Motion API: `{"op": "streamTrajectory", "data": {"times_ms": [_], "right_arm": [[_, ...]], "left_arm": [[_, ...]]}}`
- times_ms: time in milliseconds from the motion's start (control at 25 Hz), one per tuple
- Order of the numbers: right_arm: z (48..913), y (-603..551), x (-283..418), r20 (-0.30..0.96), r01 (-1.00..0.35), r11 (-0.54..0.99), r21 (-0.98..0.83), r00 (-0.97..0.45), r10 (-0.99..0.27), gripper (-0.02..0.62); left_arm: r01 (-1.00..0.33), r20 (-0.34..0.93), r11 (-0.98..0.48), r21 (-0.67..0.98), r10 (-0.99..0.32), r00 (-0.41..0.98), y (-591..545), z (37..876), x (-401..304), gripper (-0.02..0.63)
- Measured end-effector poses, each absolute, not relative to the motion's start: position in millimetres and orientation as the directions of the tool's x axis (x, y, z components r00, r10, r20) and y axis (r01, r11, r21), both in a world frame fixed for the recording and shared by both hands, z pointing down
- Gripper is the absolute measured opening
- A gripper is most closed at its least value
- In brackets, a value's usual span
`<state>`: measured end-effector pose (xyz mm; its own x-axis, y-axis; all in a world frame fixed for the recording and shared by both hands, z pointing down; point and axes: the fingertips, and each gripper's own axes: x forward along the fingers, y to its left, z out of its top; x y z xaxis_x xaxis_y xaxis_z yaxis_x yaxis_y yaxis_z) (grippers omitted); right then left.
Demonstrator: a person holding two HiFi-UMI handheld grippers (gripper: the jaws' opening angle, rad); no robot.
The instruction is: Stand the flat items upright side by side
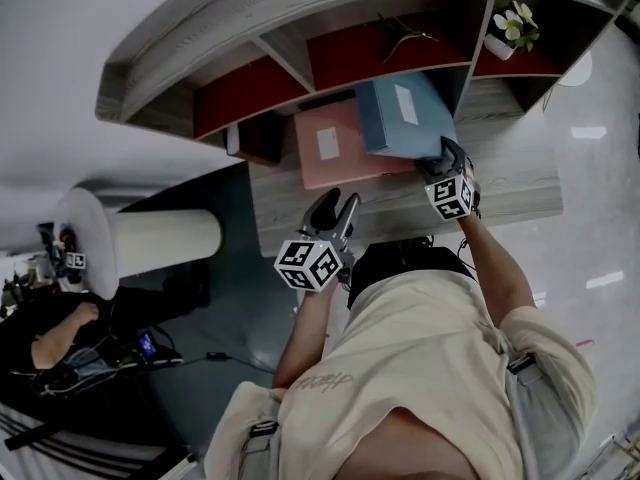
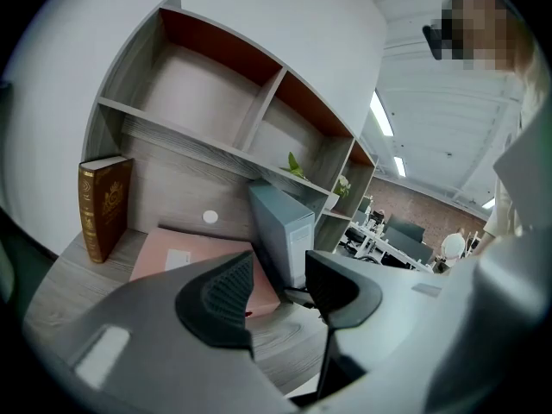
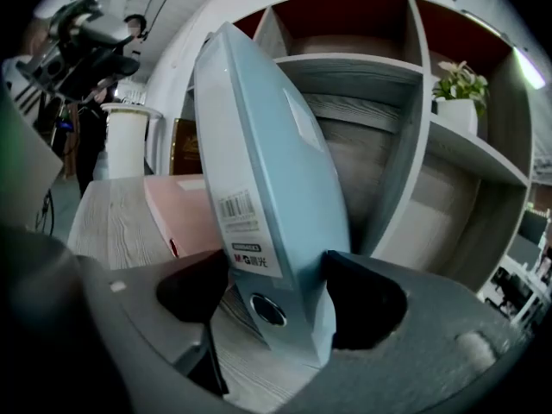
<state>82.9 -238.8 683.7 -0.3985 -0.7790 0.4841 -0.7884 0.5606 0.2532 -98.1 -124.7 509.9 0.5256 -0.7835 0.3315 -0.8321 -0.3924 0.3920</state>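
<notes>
Blue binder [image 1: 405, 116]: raised on edge over the desk [image 1: 500, 183], at the right of the pink binder [image 1: 335, 146] and overlapping its right edge in the head view. It is in front of the shelf's [image 1: 300, 58] lower openings.
Blue binder, axis: the long axis runs up from the lower corner between the jaws. In the right gripper view it leans, with the top tipped left [image 3: 259, 179]. In the head view the broad face with the white label is turned partly upward, so it is not fully upright.
Blue binder, facing: the narrow spine, with barcode label and ring hole, points toward the person. The left gripper view shows it spine-on and close to vertical [image 2: 280, 231]. No view settles whether its bottom edge touches the desk.
Right gripper [image 1: 445, 158]: clamped on the blue binder's lower spine corner, one pad on each broad face [image 3: 280, 304].
Left gripper [image 1: 335, 203]: jaws parted with nothing between them [image 2: 278, 283]. It hovers over the desk's front, before the pink binder.
Pink binder, lie: flat on the desk, labelled face up and spine toward the person [image 2: 185, 253] [image 3: 185, 210].
Book [image 2: 105, 203]: brown, standing upright at the desk's left, against the shelf and left of the pink binder.
Plant [image 1: 515, 26]: in a white pot in an upper right shelf compartment [image 3: 457, 84].
</notes>
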Motion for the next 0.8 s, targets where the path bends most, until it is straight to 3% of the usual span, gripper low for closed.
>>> {"op": "streamTrajectory", "data": {"times_ms": [360, 800], "right_arm": [[680, -238, 113, 0.439, -0.884, 0.467, 0.009, -0.416, -0.796, 0.342], [678, -239, 147, 0.426, -0.938, 0.325, -0.121, -0.345, -0.836, 0.291]], "left_arm": [[-0.819, 0.319, -0.421, 0.39, -0.772, 0.55, -130, 509, -88, 0.204], [-0.807, 0.308, -0.448, 0.385, -0.762, 0.57, -139, 505, -83, 0.192]]}}
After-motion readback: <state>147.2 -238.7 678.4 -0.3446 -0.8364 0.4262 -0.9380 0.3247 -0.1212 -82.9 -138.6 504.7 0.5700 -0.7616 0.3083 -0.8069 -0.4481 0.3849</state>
